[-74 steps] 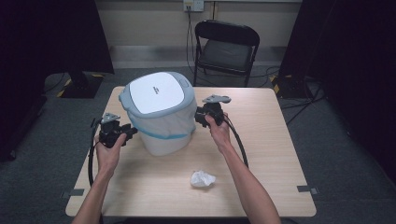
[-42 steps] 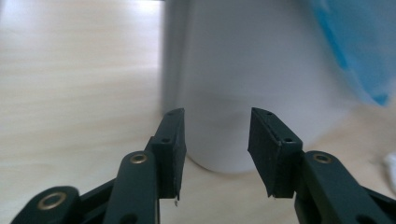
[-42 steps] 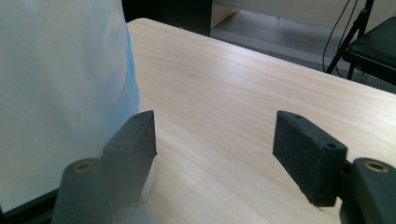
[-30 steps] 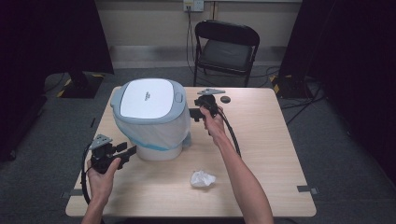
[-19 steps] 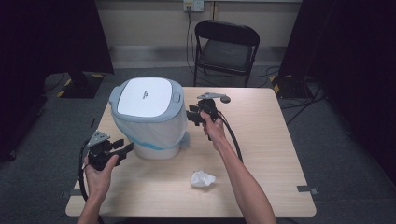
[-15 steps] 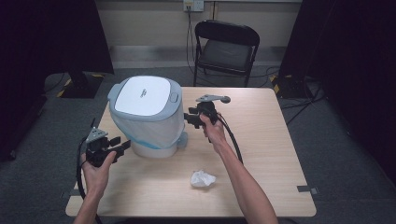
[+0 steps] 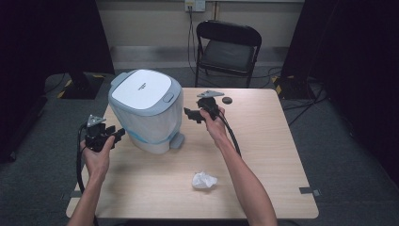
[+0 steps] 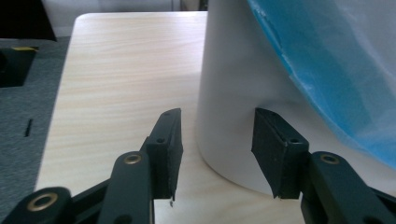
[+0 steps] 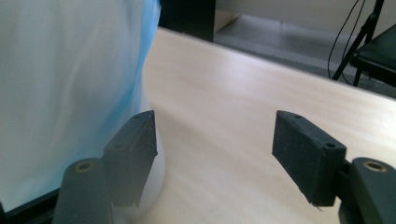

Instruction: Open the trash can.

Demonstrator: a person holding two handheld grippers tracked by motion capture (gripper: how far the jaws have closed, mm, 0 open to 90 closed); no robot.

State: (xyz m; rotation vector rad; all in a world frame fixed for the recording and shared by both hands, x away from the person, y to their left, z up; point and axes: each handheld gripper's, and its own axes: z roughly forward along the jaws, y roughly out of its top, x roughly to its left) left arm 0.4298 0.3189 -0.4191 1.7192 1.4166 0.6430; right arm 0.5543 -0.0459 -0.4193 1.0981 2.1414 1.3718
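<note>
**Lined bin between two empty grippers — how it will handle**

The white bin (image 7: pixel 147 113) stands upright on the table (image 7: pixel 263 155), at about ten o'clock from the table's middle, its lid shut and a blue-edged liner bag (image 7: pixel 141 137) draped down its outside. A crumpled paper wad (image 7: pixel 204 180) lies well apart at six o'clock, near the front edge.

The left gripper (image 7: pixel 113 135) sits at the bin's eight o'clock, jaws partly apart with nothing between them; in the left gripper view the white wall (image 8: pixel 233 93) curves just beyond the pads (image 8: pixel 273 149), near but not pinched. The right gripper (image 7: pixel 190 114) sits at the bin's three o'clock; its jaws have just been opening and stand wide, holding nothing, with the liner (image 9: pixel 70 84) just beside its left pad (image 9: pixel 133 154).

By the look of it the bin is a hollow plastic shell — probably light, stiff enough, but smooth and too broad for either pair of jaws to span. The loose film would likely slide over the wall under a pad, so a squeeze on the bag alone may slip or tear it. Better holds, I judge, are the lid's rim or the small foot tab (image 7: pixel 178 140) at its base.
</note>
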